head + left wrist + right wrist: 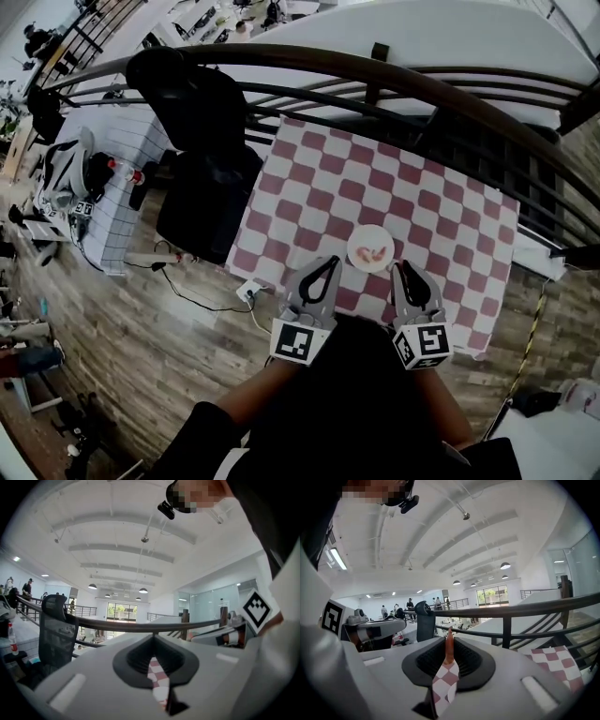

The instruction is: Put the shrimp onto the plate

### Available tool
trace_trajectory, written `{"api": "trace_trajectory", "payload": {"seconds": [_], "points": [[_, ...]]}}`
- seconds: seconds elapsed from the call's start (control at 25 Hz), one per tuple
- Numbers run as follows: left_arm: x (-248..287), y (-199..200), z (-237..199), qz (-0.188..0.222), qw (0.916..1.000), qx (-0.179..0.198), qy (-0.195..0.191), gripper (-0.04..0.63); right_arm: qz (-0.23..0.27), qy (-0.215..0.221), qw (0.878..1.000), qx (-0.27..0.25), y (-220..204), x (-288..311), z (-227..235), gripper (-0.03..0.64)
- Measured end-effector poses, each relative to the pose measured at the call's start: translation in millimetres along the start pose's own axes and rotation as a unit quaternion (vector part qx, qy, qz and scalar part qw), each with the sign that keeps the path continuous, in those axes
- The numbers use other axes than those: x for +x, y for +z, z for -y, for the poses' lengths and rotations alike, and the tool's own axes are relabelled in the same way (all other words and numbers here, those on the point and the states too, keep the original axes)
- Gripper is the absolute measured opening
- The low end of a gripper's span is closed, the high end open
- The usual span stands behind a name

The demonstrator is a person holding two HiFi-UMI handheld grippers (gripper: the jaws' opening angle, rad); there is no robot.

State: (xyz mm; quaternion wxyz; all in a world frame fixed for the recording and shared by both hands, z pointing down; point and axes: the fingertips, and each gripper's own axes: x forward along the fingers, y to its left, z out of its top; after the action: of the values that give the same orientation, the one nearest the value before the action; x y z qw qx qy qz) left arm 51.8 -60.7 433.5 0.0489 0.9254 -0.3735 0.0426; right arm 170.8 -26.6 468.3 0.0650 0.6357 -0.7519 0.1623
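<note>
A small white plate (355,246) sits near the front edge of the red-and-white checkered table (422,202), and pink shrimp (373,251) lie on it. My right gripper (401,266) hovers just right of the plate. In the right gripper view its jaws (449,641) pinch a thin orange-pink shrimp (449,652) that sticks up past the tips. My left gripper (330,261) is just left of the plate. Its tips (153,635) meet with nothing between them, and only checkered cloth shows through the slit.
A black office chair (202,178) stands against the table's left side. A dark curved railing (375,80) runs behind the table. A white power strip (249,291) with a cable lies on the wooden floor at the front left corner. Another table (117,187) with bottles is far left.
</note>
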Motion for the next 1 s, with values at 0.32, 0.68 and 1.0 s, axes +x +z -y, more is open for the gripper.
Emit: {"api": "trace_trajectory", "payload": {"seconds": [0.32,0.68,1.0], "points": [[20,-18,-6,-0.026,0.9985,-0.045,0.020,0.008,-0.057,0.032,0.997,-0.028,-37,39,23,0.055],[48,-27,0,-0.023,0.9990,-0.032,0.022,0.008,-0.111,0.062,0.992,-0.027,-74,74,38,0.055],[64,-27,3,-0.027,0.9992,-0.018,0.023,0.008,-0.162,0.072,0.983,-0.039,-121,97,46,0.055]]}}
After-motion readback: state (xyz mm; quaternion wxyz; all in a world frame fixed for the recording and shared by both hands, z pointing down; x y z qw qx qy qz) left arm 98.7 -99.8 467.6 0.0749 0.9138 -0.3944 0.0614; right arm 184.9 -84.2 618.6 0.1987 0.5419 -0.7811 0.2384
